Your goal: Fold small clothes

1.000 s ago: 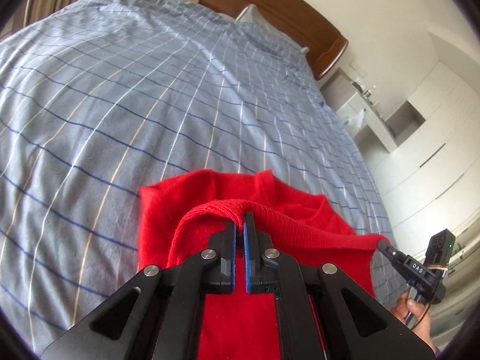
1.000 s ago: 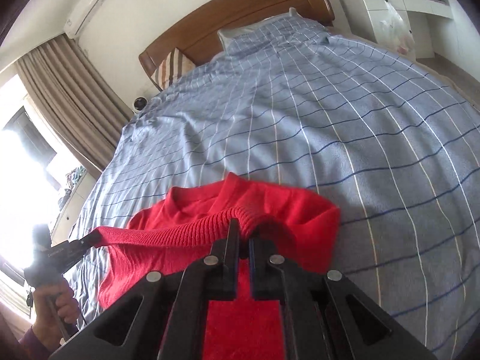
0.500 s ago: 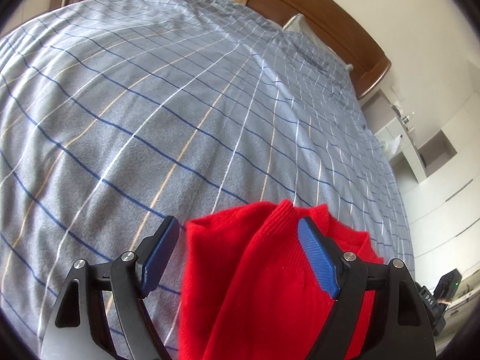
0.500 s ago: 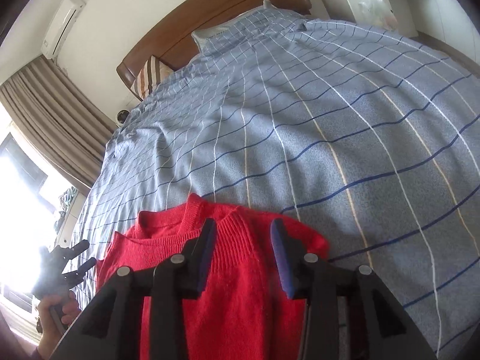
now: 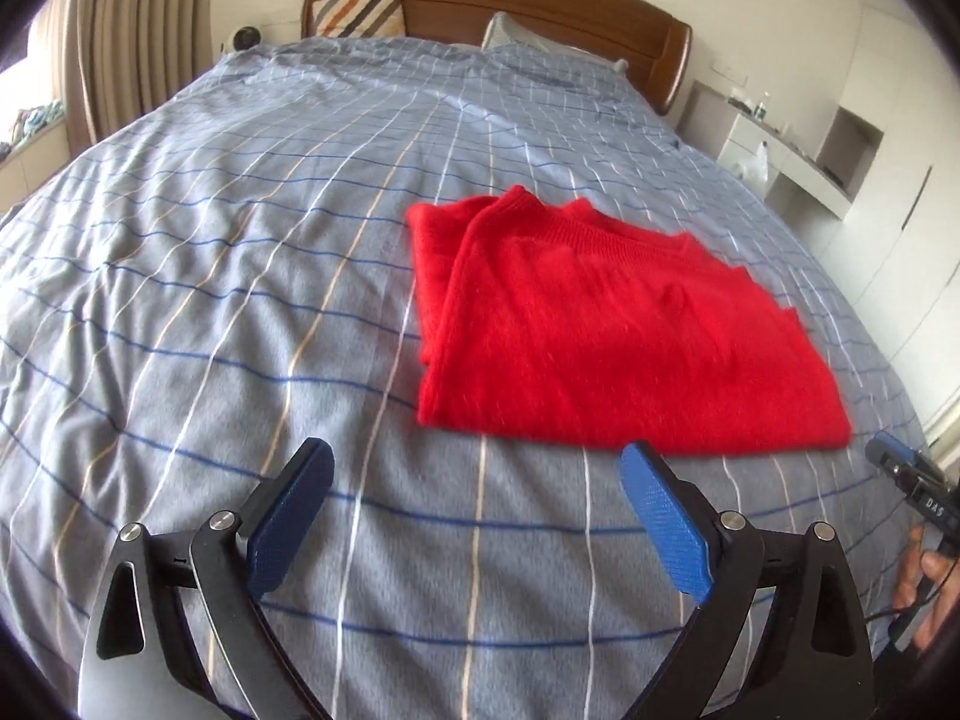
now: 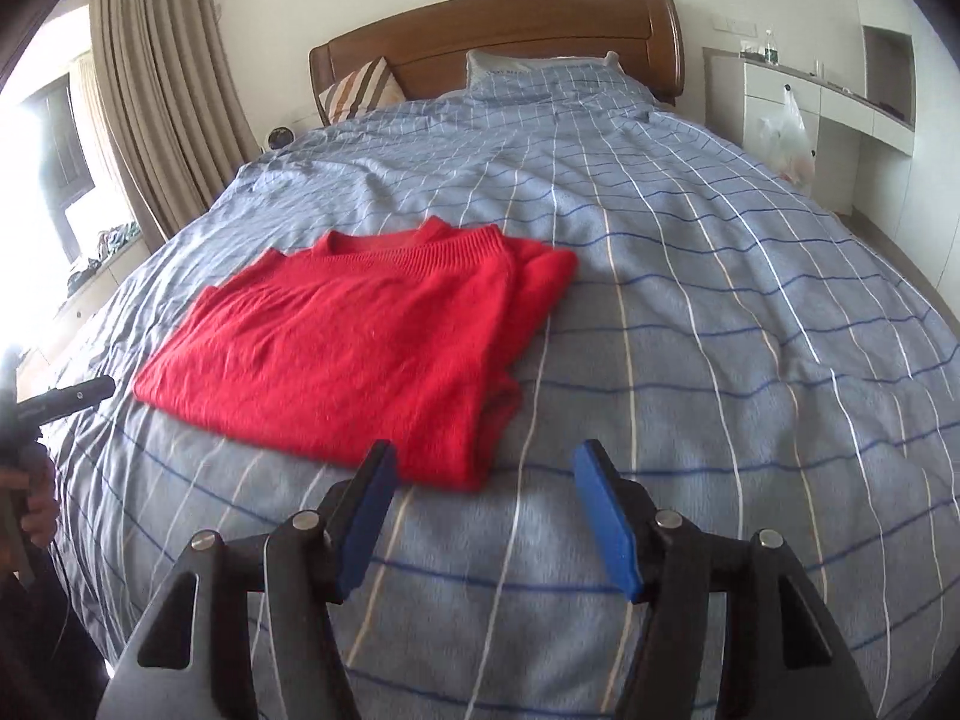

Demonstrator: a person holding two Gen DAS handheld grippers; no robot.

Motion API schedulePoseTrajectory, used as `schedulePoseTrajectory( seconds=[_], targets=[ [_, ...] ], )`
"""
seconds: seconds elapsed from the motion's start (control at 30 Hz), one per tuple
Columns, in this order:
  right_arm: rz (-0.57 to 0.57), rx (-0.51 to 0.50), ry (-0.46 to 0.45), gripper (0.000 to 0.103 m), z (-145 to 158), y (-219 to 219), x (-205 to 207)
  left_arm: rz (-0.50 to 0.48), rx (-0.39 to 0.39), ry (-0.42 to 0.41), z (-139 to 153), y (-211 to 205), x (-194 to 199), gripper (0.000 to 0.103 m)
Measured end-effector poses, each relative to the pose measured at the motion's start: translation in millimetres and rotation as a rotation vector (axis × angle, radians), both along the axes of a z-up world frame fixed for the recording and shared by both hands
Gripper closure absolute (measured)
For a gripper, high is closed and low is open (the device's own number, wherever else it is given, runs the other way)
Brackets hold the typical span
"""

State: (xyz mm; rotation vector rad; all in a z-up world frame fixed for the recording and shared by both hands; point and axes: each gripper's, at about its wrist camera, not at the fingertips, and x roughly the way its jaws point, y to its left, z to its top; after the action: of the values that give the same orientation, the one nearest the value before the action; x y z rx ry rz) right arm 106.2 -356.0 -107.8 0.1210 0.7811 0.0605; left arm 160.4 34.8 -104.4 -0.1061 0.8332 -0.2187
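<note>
The red sweater (image 5: 606,324) lies folded flat on the blue checked blanket (image 5: 240,276), near the foot of the bed. Nothing is touching it. The left gripper (image 5: 474,516) hangs just in front of it, fingers spread wide and holding nothing. The right gripper (image 6: 483,516) is the same — wide apart, bare. Behind — a wooden headboard (image 6: 510,36) and a striped pillow (image 6: 360,87).

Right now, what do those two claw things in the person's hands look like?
Both match. The left gripper and right gripper have black angular frames with triangular cutouts and round silver pivot bolts. Each finger ends in a flat, textured blue pad. The right gripper's body carries small white lettering, and a thin dark cable hangs below the hand holding it.
</note>
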Motion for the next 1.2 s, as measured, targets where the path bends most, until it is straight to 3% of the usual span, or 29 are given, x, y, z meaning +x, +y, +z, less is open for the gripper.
schedulePoseTrajectory(
  seconds=[0.17,0.27,0.4,0.5,1.2],
  targets=[
    [-0.021,-0.091,0.016,0.037,-24,18,-19,-0.028,0.097,0.0,-28,-19,-17,0.006],
    [-0.054,-0.088,0.032,0.034,-40,18,-22,-0.033,0.127,-0.003,-45,-24,-21,0.005],
    [-0.108,-0.079,0.015,0.023,-50,15,-24,-0.038,0.124,-0.058,-53,-23,-28,0.001],
    [-0.128,-0.07,-0.001,0.021,-56,14,-26,-0.048,0.14,-0.087,-58,-25,-31,0.001],
    [-0.143,-0.118,-0.032,0.019,-62,21,-30,-0.056,0.139,-0.14,-61,-27,-38,0.0]
  ],
)
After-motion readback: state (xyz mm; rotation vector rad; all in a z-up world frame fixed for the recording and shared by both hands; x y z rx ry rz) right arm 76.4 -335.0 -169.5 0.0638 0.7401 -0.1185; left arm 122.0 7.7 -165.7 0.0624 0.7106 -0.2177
